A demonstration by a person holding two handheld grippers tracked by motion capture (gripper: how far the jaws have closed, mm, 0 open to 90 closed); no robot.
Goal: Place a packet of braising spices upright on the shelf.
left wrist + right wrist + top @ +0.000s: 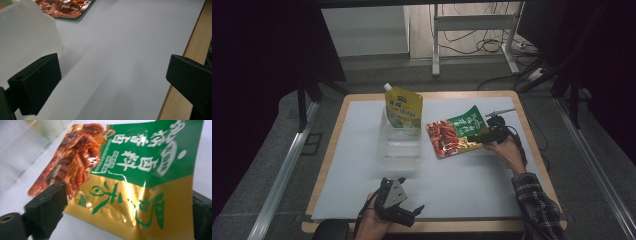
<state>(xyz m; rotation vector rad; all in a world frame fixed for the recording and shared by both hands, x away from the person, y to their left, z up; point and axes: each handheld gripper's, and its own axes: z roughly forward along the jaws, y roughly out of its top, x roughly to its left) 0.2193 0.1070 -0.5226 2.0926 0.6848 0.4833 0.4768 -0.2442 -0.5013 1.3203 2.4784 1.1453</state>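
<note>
A snack packet point(455, 132), printed green, gold and red, lies right of the table's middle. In the right gripper view the packet point(140, 175) is creased, and its gold end reaches in between my two jaws. My right gripper point(478, 137) point(125, 220) is open, one jaw at each side of that end; I see no pad pressing on it. A clear plastic container point(399, 145) point(25, 32) stands in the middle with a yellow spouted pouch point(403, 109) upright at its far end. My left gripper point(414, 214) point(112, 82) rests open near the front edge with nothing between its jaws.
A pale sheet point(362, 165) covers the wooden table point(532, 150), whose rim shows all round. The wooden edge point(190, 50) runs close by the left gripper's right jaw. A cable trails from each gripper. Metal rails and dark floor surround the table.
</note>
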